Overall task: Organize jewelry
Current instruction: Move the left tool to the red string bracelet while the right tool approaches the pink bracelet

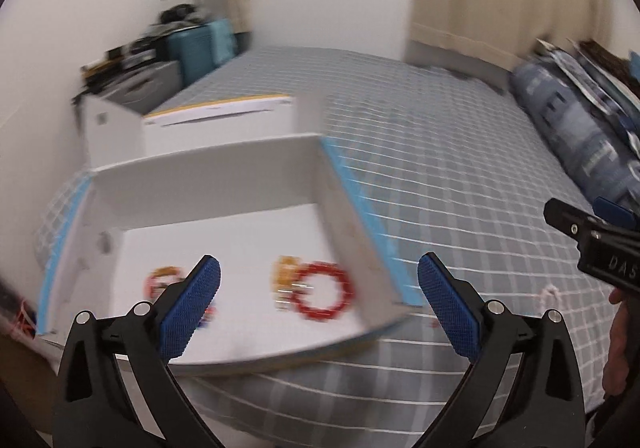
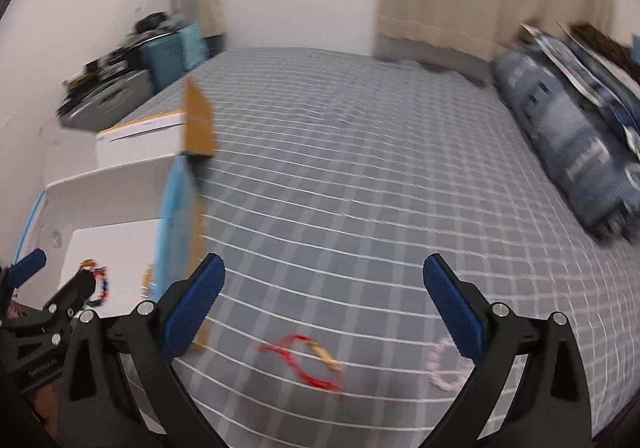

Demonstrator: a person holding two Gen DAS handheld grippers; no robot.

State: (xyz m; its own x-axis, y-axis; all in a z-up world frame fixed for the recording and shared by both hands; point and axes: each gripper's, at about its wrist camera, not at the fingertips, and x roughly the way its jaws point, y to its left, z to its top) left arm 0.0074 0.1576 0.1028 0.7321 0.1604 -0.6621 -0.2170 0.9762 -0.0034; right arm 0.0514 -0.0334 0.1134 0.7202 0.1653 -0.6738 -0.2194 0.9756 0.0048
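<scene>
right wrist: right gripper jaws wide, empty; red bracelet on bed between them. one pearl bracelet beside. left gripper jaws wide, empty, over box.

The left gripper hangs with its blue pads spread wide and nothing between them, over the near edge of a white open box that sits on the checked grey bed. Inside the box lie a red bead bracelet, a yellow piece touching it, and another blurred bracelet to the left. The right gripper enters at the right edge, and dark blue bedding lies far right
</scene>
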